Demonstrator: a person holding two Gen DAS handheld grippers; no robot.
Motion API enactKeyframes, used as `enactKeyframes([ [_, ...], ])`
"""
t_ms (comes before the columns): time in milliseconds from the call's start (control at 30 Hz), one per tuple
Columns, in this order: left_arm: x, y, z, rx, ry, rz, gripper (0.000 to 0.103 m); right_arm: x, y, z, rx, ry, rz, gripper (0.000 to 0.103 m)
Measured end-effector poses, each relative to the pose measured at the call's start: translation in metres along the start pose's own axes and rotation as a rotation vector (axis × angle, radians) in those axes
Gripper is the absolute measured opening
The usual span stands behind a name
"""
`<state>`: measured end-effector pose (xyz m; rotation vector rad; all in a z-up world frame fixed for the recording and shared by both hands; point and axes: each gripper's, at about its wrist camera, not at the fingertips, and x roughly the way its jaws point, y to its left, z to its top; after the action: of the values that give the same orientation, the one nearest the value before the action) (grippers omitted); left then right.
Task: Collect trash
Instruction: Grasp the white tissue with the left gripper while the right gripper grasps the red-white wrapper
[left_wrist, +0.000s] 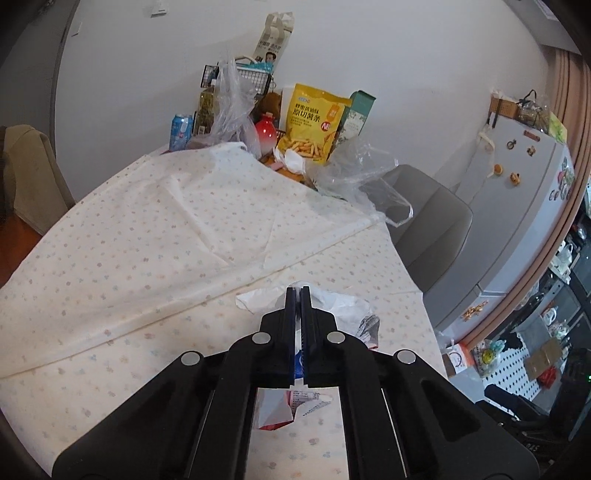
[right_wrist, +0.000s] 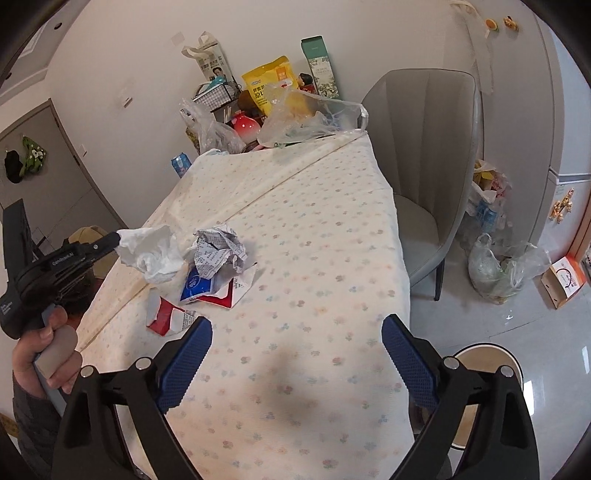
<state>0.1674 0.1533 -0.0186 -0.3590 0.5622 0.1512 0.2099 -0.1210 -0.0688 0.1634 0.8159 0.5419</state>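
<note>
In the left gripper's (right_wrist: 117, 238) jaws, a crumpled white tissue (right_wrist: 151, 253).

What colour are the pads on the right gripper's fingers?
Blue, with a fine textured grip, on black arms. The right gripper shows its pads best in the right wrist view.

- Left gripper (left_wrist: 299, 291): fingers (right_wrist: 110, 239) pressed nearly together, clamped on a crumpled white tissue (right_wrist: 151, 253), held level by the left hand (right_wrist: 46, 350).
- Right gripper (right_wrist: 297, 354): blue-padded fingers (right_wrist: 186, 363) spread wide apart, holding nothing.
</note>
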Motion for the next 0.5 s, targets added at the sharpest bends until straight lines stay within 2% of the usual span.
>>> enactKeyframes([
  [200,-0.025,0.020,0.002,-0.034,-0.036,0.026,0.003,0.017,0.029,0.004,-0.056,0.021,0.052,0.090],
  [500,-0.043,0.062,-0.017,-0.111,-0.030,0.094,0.003,0.057,0.076,0.000,-0.143,0.099,0.103,0.090],
])
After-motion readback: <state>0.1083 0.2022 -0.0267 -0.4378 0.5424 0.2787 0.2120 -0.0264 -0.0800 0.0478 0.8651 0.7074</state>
